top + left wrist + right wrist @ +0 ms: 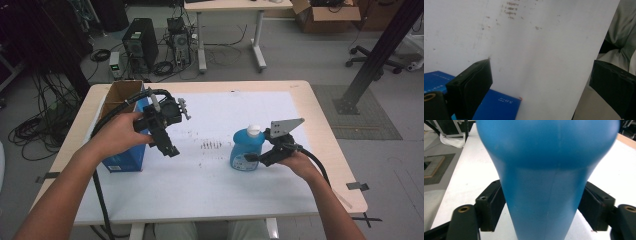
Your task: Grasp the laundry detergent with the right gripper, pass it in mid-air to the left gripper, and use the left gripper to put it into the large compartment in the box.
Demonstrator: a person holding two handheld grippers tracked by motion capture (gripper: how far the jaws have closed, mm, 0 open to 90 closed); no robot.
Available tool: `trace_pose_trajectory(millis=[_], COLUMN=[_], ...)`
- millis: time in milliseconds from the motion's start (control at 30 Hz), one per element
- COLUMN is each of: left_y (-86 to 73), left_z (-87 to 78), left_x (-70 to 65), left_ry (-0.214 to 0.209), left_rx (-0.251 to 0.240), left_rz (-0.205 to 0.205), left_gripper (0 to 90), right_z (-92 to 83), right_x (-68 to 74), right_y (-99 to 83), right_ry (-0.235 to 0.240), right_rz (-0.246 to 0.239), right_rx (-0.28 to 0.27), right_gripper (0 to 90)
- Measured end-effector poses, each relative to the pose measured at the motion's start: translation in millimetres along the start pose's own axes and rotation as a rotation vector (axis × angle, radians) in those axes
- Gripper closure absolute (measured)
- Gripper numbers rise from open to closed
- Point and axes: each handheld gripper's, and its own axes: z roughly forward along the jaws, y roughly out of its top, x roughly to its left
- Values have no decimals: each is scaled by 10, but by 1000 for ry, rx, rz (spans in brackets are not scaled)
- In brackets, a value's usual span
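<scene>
**Right gripper pinches the blue bottle; left gripper is held up, spread wide**

From the high view, a table [320,150] with a white sheet [210,175] on top fills the middle. The bottle [246,150] stands on the sheet, right of the middle. It is blue with a white cap [254,130]. The right gripper [255,157] comes at it from the right side, and the right hand [300,162] holds that gripper low, near the table.

The right gripper view goes in very close. There the bottle [544,182] looks huge. Its thin part sits between the two black jaws, and each jaw presses on one side of it. You cannot see that squeeze well from high up.

The left gripper [169,145] is up in the air, in front of a box [125,150]. The box is blue with a brown open top and sits at the left side of the sheet. The left hand [120,132] holds the gripper, tipped down.

The left gripper view shows its jaws far apart with nothing between them. Below them lie the white sheet [536,50] with small dark marks and a corner of the blue box [496,105]. At the right edge is some pale cloth [624,32] on the person.
</scene>
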Motion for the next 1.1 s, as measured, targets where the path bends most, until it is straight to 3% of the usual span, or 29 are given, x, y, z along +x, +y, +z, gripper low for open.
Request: trace_pose_trajectory(millis=[300, 700, 733, 800, 1100], left_y=[-8, -5, 4, 21, 103], left_z=[5, -18, -33, -55, -172], left_x=[3, 15, 10, 4, -35], left_ry=[-1, 3, 6, 8, 24], left_rx=[-2, -10, -15, -14, -31], left_rz=[-2, -2, 1, 5, 27], left_gripper=[49, 49, 49, 49, 49], right_z=[-2, -25, -70, -122, -307], right_x=[3, 66, 74, 78, 127], right_y=[-3, 37, 80, 134, 324], right_ry=[17, 0, 4, 0, -28], right_rz=[-22, -43, -41, -41, -56], right_rx=[-10, -49, -81, -94, -95], right_gripper=[421, 444, 445, 444, 444])
